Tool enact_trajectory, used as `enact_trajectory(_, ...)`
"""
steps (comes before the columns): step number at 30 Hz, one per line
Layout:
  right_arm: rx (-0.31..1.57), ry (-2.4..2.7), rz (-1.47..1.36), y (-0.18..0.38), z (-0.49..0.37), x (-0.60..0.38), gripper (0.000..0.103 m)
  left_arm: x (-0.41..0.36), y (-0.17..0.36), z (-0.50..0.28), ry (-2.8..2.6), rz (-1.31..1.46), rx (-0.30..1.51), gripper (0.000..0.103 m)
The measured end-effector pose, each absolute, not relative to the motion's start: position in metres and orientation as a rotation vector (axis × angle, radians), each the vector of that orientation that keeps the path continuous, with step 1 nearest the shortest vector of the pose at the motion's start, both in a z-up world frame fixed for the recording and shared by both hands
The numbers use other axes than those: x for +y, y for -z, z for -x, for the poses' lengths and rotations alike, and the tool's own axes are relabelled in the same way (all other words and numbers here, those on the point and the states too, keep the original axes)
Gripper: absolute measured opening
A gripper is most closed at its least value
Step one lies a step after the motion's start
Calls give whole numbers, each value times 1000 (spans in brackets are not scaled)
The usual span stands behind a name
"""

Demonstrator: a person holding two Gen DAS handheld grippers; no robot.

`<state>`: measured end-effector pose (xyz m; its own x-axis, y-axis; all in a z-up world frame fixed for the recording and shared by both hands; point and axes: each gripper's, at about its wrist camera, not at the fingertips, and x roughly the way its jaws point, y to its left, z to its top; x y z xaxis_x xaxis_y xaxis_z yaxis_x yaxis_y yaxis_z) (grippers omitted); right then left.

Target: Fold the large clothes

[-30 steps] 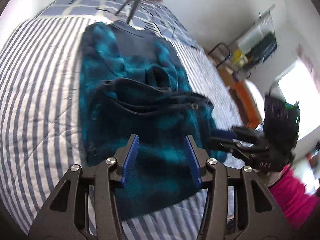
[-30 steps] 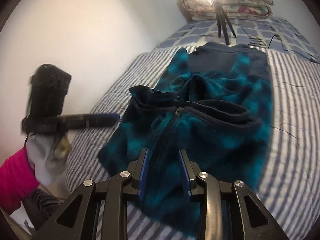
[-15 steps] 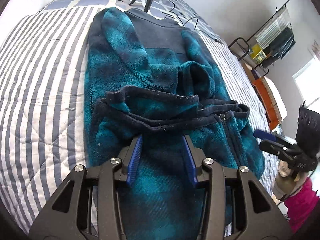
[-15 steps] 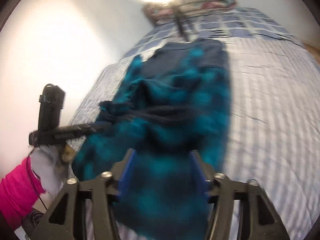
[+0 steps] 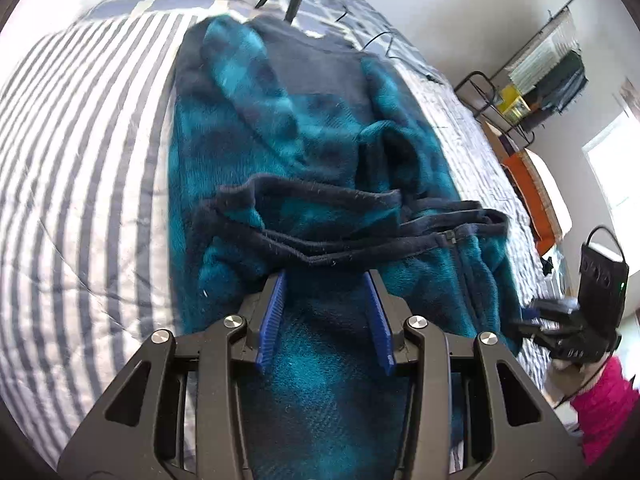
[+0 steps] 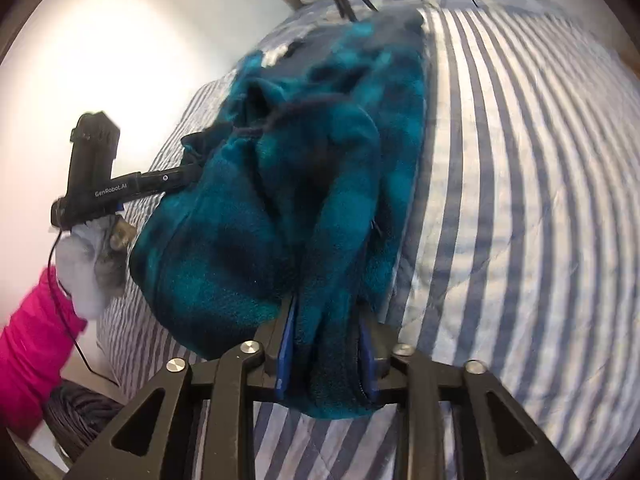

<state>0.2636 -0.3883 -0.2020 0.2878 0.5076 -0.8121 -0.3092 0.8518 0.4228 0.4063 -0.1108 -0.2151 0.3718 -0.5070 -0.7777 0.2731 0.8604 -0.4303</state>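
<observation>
Fleece jacket lies on our striped bed. Right tongs clench its hem at 6 o'clock. Left tongs gape, gripping nothing.

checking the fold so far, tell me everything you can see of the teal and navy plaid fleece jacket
The teal and navy plaid fleece jacket looks soft and fuzzy, with dark navy trim, a solid navy panel at its far end and a zipper. It lies lengthwise on the blue and white striped bedspread, its near part folded back and bunched. The right gripper is shut on a gathered fold of its near edge, lifting it. The left gripper is open over the fabric, jaws apart.
</observation>
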Motion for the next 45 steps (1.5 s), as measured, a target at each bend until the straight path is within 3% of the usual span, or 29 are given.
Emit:
enact_trajectory(3,1044,-546,-121,170,-266,-393,41,-92,191,-416,518,266,1035,45)
enact_trajectory(5,971,-542,-132,154,-278,-402,58,-76,177,-429,499,281,985,53)
enact_trajectory(6,942,-534,-140,147,-287,-406,59,-68,170,-440,479,281,960,55)
enact_trajectory(11,925,-466,-153,151,-356,-412,60,-43,171,-506,373,215,934,55)
enact_trajectory(17,999,-416,-189,185,-433,-408,57,-51,213,-581,341,132,983,55)
enact_trajectory(23,1035,-384,-202,210,-485,-404,58,-67,248,-618,314,99,1019,56)
enact_trajectory(29,1045,-383,-220,231,-541,-394,59,-58,249,-639,335,100,982,64)
enact_trajectory(35,1030,-405,-282,240,-584,-390,59,-73,249,-667,371,108,988,64)
enact_trajectory(37,1028,-416,-278,241,-594,-387,55,-83,248,-672,388,103,992,60)
enact_trajectory(38,1030,-420,-280,241,-598,-386,46,-89,247,-674,387,84,988,56)
enact_trajectory(40,1044,-435,-298,242,-606,-382,34,-98,248,-677,378,41,984,30)
enact_trajectory(42,1040,-440,-287,240,-608,-376,22,-101,247,-678,404,51,989,14)
enact_trajectory(43,1034,-443,-264,237,-608,-373,14,-102,246,-678,405,50,987,13)
enact_trajectory(45,1017,-443,-228,231,-606,-368,10,-104,245,-676,401,40,974,12)
